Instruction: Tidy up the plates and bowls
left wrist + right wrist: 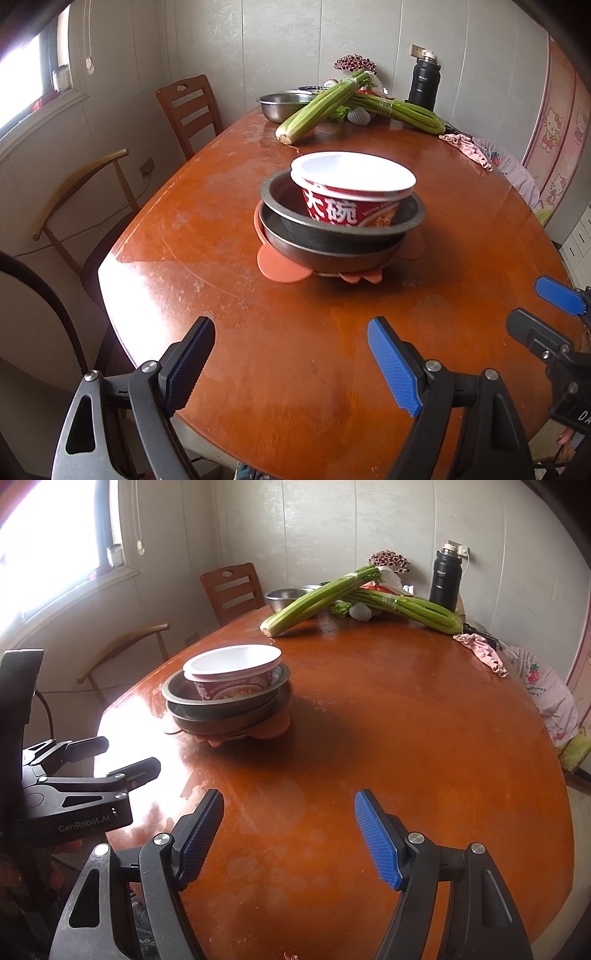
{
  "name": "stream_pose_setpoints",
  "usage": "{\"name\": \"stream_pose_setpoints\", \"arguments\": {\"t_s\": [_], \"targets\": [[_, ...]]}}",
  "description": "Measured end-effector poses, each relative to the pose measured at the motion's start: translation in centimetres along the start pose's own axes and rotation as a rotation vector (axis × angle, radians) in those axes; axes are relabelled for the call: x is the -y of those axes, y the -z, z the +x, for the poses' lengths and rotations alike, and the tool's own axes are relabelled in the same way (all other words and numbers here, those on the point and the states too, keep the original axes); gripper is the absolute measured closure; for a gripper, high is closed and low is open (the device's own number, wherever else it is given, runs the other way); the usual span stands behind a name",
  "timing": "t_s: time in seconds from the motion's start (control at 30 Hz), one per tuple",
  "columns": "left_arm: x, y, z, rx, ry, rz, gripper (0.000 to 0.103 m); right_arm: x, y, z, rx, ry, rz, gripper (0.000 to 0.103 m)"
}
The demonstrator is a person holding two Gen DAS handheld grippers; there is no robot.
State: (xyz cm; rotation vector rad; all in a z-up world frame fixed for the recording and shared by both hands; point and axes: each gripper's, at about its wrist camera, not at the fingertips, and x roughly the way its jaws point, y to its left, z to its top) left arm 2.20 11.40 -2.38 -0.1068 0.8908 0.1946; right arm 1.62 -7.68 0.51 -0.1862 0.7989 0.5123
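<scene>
Nearby: celery point(317, 107), steel basin point(284, 105) behind bowl stack point(341, 221) | left gripper point(291, 369), right gripper point(290, 842) agape, empty

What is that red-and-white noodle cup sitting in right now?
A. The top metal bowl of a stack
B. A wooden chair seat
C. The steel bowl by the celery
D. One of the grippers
A: the noodle cup rests inside the upper metal bowl, which is stacked on a lower metal bowl over an orange plate; both grippers are empty, near the table edge.
</scene>
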Motion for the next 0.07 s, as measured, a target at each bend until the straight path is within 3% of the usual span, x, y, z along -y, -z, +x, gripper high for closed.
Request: {"name": "stream_pose_setpoints", "arguments": {"t_s": [0.07], "targets": [[-0.71,-0.86,0.06,0.010,-0.012,0.000,0.018,0.87,-0.29,-0.07,0.012,0.008,0.011,0.028]]}}
